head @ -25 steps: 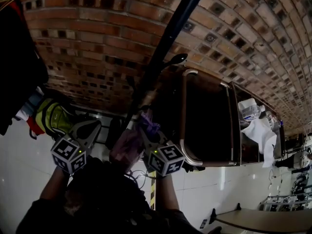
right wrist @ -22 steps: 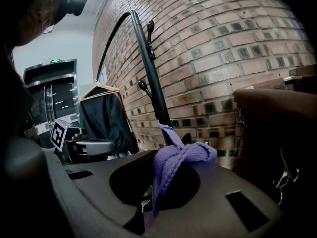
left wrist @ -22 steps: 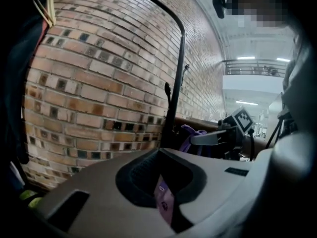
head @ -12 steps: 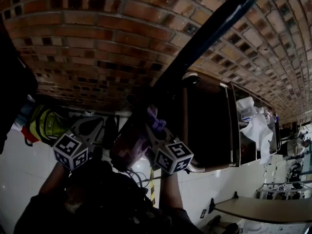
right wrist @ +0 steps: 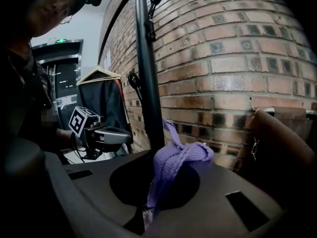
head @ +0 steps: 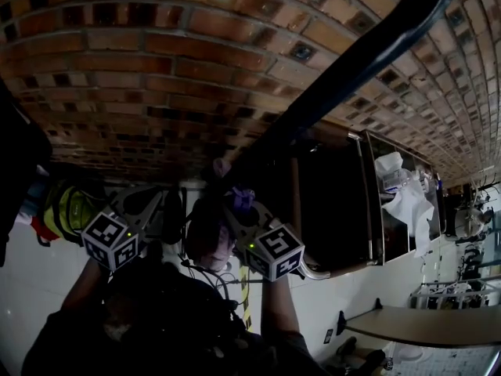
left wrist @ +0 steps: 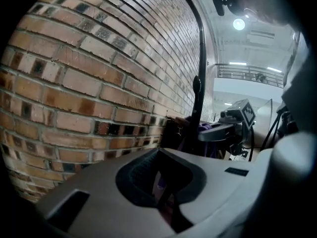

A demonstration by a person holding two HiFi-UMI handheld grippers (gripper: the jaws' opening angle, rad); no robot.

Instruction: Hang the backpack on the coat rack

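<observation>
Brick wall [head: 156, 69] fills the head view from 9 round to 2 o'clock, so there's no room that way. The only open bit is white floor [head: 23, 288] down at 8. Coat rack pole [head: 344, 61] slants off toward 1, with a brown cabinet [head: 329, 202] tight at 3. Backpack [head: 205, 233] sits between both grippers, right by the pole. Right gripper [head: 239, 206] is clamped on its purple strap [right wrist: 181, 157], which bunches up at 12 of the jaws. Left gripper [head: 153, 202], at the bag's 9, is pinched on a thin dark strip [left wrist: 166, 202], can't tell of what.

A backpack strap [right wrist: 181, 157] beside coat rack [right wrist: 148, 83], brick wall [right wrist: 228, 58] behind.
</observation>
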